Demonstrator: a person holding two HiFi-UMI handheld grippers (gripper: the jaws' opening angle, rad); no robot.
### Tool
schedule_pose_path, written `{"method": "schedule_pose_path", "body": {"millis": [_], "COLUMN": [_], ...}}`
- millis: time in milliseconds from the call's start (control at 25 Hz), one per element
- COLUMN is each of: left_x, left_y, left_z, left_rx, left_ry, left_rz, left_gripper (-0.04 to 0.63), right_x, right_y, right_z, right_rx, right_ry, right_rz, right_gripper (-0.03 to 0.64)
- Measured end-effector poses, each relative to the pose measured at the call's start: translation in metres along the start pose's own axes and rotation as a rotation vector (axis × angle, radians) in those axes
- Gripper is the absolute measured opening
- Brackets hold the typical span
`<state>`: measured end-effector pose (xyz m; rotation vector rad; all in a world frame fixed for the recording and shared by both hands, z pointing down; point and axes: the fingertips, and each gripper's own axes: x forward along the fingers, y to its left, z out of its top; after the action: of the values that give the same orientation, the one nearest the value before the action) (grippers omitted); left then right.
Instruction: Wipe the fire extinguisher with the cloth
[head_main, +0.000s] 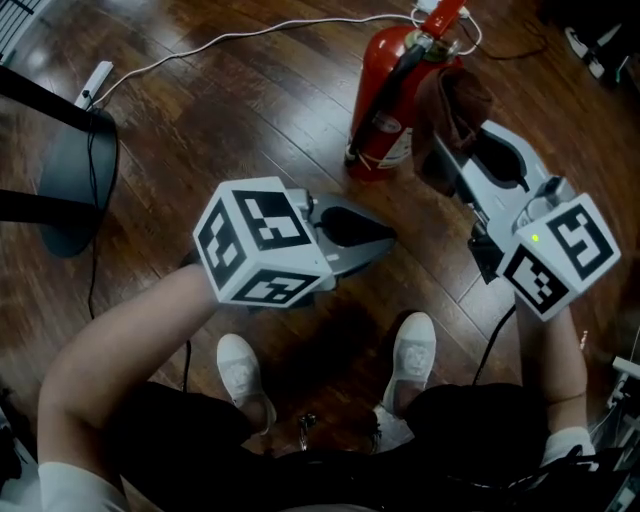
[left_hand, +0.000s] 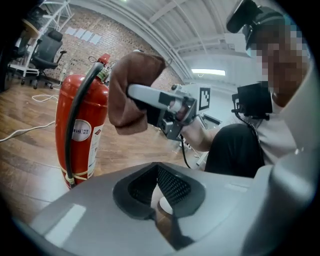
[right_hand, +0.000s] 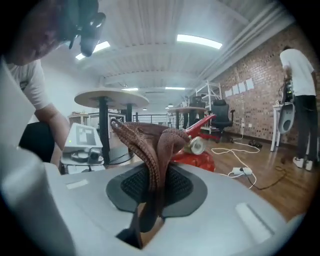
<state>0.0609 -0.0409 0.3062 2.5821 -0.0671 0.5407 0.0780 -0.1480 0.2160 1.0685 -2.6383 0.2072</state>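
The red fire extinguisher (head_main: 388, 100) stands upright on the wood floor, its black hose running down its side. A brown cloth (head_main: 455, 115) is bunched in my right gripper (head_main: 450, 150), which is shut on it and holds it right beside the extinguisher's upper body, on its right. In the right gripper view the cloth (right_hand: 152, 145) rises from between the jaws, with the extinguisher (right_hand: 199, 152) just behind it. My left gripper (head_main: 378, 245) hangs lower and nearer me, shut with nothing in it. In the left gripper view the extinguisher (left_hand: 80, 125), the cloth (left_hand: 132, 92) and the right gripper (left_hand: 131, 91) are ahead.
A black stand base (head_main: 75, 185) sits on the floor at the left. A white cable (head_main: 230, 38) runs along the far floor. My white shoes (head_main: 415, 355) are below the grippers. A person (right_hand: 297, 100) stands by the brick wall; round tables (right_hand: 112, 99) stand behind.
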Motion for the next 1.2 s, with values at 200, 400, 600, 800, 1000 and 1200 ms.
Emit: {"method": "schedule_pose_path", "body": {"millis": [200, 400, 600, 800, 1000, 1200], "left_x": [0.002, 0.0, 0.0, -0.001, -0.003, -0.007], "left_y": [-0.007, -0.006, -0.005, -0.004, -0.002, -0.004], "left_z": [0.0, -0.005, -0.007, -0.011, -0.014, -0.011], "left_rx": [0.009, -0.007, -0.014, -0.022, -0.028, -0.023], "left_ry": [0.004, 0.009, 0.01, 0.016, 0.021, 0.008], "left_rz": [-0.016, -0.015, -0.022, -0.022, -0.016, -0.018], "left_gripper": [0.0, 0.0, 0.0, 0.0, 0.0, 0.0], "right_x": [0.019, 0.043, 0.072, 0.092, 0.094, 0.061], "right_y": [-0.017, -0.008, -0.009, -0.008, 0.003, 0.021], "right_z": [-0.006, -0.083, -0.184, -0.265, -0.298, -0.222], "right_rx": [0.016, 0.05, 0.133, 0.177, 0.197, 0.153], "right_ry": [0.004, 0.125, 0.295, 0.46, 0.566, 0.41], "right_rz": [-0.034, -0.032, -0.016, 0.013, 0.064, 0.082], "right_gripper": [0.069, 0.069, 0.069, 0.069, 0.069, 0.069]}}
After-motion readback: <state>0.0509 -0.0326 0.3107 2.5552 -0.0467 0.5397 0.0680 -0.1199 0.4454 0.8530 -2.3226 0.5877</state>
